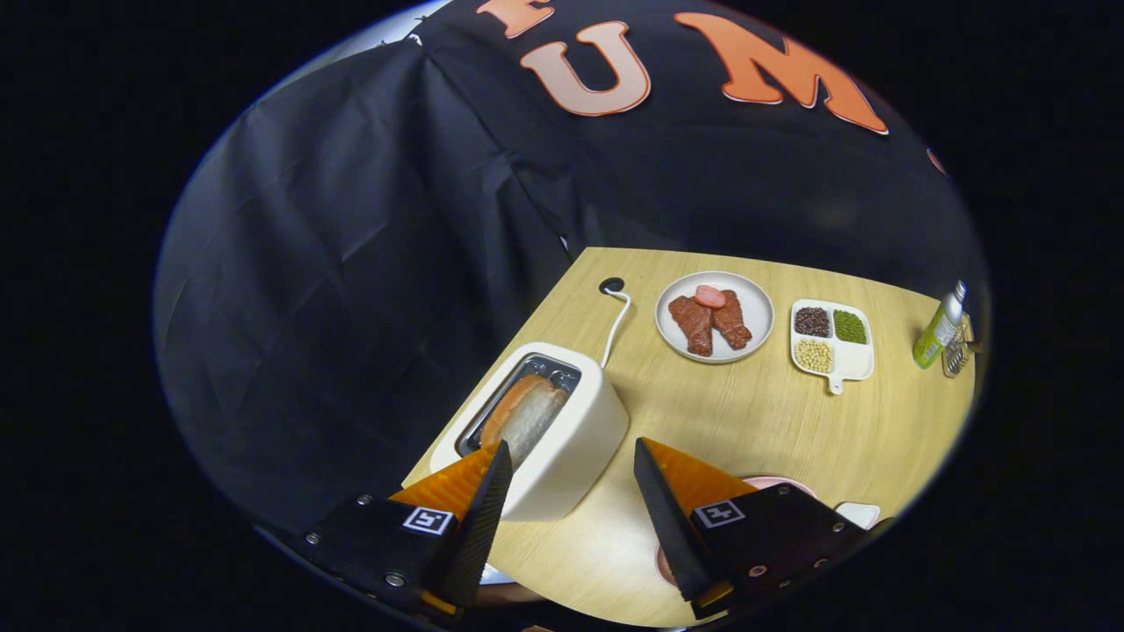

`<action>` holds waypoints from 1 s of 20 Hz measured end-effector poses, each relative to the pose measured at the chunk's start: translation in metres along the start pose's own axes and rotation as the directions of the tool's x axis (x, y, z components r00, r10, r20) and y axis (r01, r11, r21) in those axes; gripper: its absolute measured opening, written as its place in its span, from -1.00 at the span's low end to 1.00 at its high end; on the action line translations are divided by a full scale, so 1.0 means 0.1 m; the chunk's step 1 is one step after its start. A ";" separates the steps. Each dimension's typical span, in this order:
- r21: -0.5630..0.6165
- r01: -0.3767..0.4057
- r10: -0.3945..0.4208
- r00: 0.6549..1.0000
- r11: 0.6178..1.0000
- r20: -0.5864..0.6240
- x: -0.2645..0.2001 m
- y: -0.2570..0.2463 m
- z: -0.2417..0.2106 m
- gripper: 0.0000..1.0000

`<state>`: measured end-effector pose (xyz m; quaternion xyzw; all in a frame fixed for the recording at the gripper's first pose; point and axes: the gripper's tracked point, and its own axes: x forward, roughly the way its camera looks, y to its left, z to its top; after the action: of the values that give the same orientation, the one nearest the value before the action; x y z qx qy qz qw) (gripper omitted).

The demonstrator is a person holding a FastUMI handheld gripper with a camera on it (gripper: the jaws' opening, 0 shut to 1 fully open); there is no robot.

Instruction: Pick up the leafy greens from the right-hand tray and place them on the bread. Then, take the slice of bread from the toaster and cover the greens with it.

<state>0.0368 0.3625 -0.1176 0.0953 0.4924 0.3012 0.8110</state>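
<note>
A cream toaster point(562, 439) stands at the table's left edge, and a slice of bread point(524, 414) sticks up out of its slot. My gripper point(569, 455) hangs above the toaster's near end, open, with nothing between its fingers. The left finger point(479, 491) overlaps the toaster's near left corner. The right finger point(676, 500) hovers over bare table to the toaster's right. A pink plate point(777, 482) peeks out from behind the right finger; what lies on it is hidden.
Beyond the toaster, a white plate point(755, 298) carries pieces of meat point(709, 323). To its right stands a white divided dish point(856, 360) with beans and grains, then a green bottle point(938, 329). The toaster's white cord point(617, 320) runs to the table's back.
</note>
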 end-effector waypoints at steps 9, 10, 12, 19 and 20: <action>-0.013 0.010 -0.011 0.995 1.000 -0.101 0.42 0.32 0.12 0.68; -0.004 0.021 -0.021 0.993 1.000 -0.118 0.47 0.32 0.11 0.68; 0.020 0.033 -0.030 0.988 0.999 -0.152 0.56 0.33 0.09 0.68; 0.009 0.042 -0.038 0.962 0.999 -0.270 0.79 0.36 -0.12 0.43; 0.012 0.048 -0.043 0.960 0.999 -0.277 0.81 0.36 -0.15 0.37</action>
<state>0.0368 0.4364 -0.1689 0.0487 0.6057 0.2882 0.7401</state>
